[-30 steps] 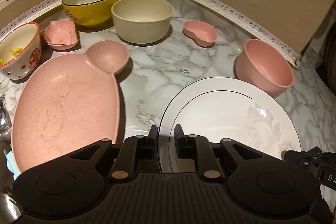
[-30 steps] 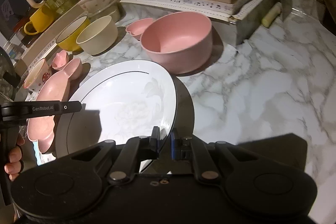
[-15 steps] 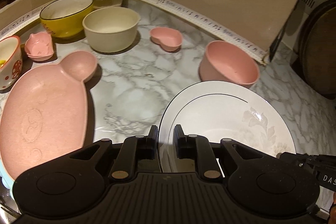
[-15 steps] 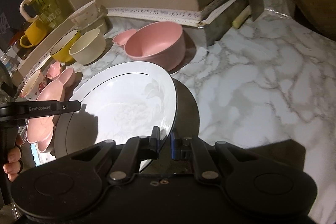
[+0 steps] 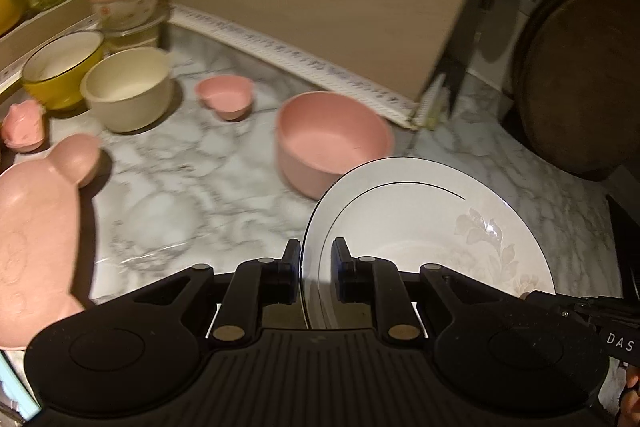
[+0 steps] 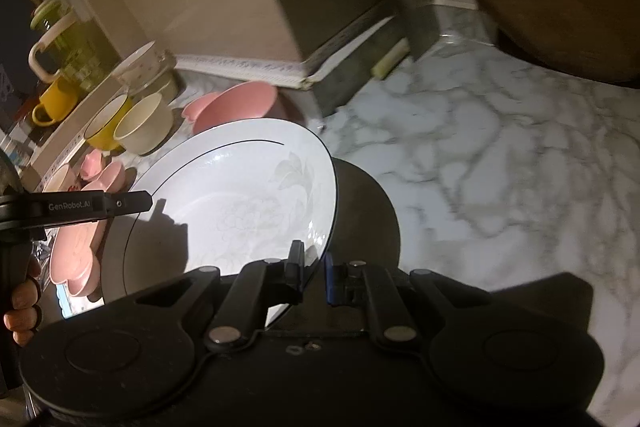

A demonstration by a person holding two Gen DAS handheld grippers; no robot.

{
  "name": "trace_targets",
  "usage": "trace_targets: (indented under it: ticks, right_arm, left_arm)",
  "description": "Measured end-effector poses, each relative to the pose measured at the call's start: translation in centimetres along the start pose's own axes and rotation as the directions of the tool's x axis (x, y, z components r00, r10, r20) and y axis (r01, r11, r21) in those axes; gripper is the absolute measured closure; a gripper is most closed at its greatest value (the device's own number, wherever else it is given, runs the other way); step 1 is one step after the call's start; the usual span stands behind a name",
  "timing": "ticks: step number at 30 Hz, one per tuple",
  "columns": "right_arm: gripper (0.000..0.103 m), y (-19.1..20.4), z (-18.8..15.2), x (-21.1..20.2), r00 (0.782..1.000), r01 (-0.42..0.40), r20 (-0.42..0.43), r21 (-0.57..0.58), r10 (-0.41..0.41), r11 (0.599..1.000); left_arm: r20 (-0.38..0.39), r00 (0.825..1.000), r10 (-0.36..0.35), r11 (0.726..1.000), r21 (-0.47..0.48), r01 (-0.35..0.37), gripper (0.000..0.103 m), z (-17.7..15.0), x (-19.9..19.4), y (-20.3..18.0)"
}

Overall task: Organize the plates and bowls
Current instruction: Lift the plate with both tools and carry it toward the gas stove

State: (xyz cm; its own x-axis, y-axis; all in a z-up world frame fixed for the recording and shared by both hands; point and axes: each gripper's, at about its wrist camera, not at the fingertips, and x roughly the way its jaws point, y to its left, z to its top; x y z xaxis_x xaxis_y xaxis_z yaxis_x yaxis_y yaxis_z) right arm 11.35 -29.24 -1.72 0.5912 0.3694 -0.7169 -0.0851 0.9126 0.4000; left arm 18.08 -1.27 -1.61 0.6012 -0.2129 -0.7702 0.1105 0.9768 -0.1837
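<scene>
The marble desk (image 5: 188, 195) carries the crockery, and above it hangs the white plate (image 5: 420, 223), clear of the surface and just in front of the pink bowl (image 5: 332, 143). The bear-shaped pink plate (image 5: 36, 227) lies to the white plate's left. The left tool (image 5: 316, 259) is clamped on its left rim and the right tool (image 6: 314, 271) pinches its right rim.

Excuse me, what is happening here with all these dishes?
A person is tidying dishes on a marble counter. Each hand carries a hand-held gripper, and both the left hand-held gripper and the right hand-held gripper are shut on opposite rims of one white plate, which is held above the counter. A pink bowl, a cream bowl, a yellow bowl and a pink bear-shaped plate sit nearby.
</scene>
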Motion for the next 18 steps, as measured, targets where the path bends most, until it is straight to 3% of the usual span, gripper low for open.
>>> trace_targets:
  ticks: [6, 18]
  right_arm:
    - [0.094, -3.8, 0.1, -2.1, 0.999, 0.038, 0.026, 0.038, -0.039, 0.999]
    - [0.094, -14.1, -1.3, -6.6, 0.987, 0.132, 0.07, 0.165, -0.145, 0.978]
  left_arm:
    - [-0.012, 1.0, -0.027, 0.997, 0.072, 0.028, 0.088, 0.7, 1.7, -5.3]
    - [-0.057, 0.988, -0.141, 0.973, 0.176, 0.149, 0.088, 0.8, 5.4, -17.3]
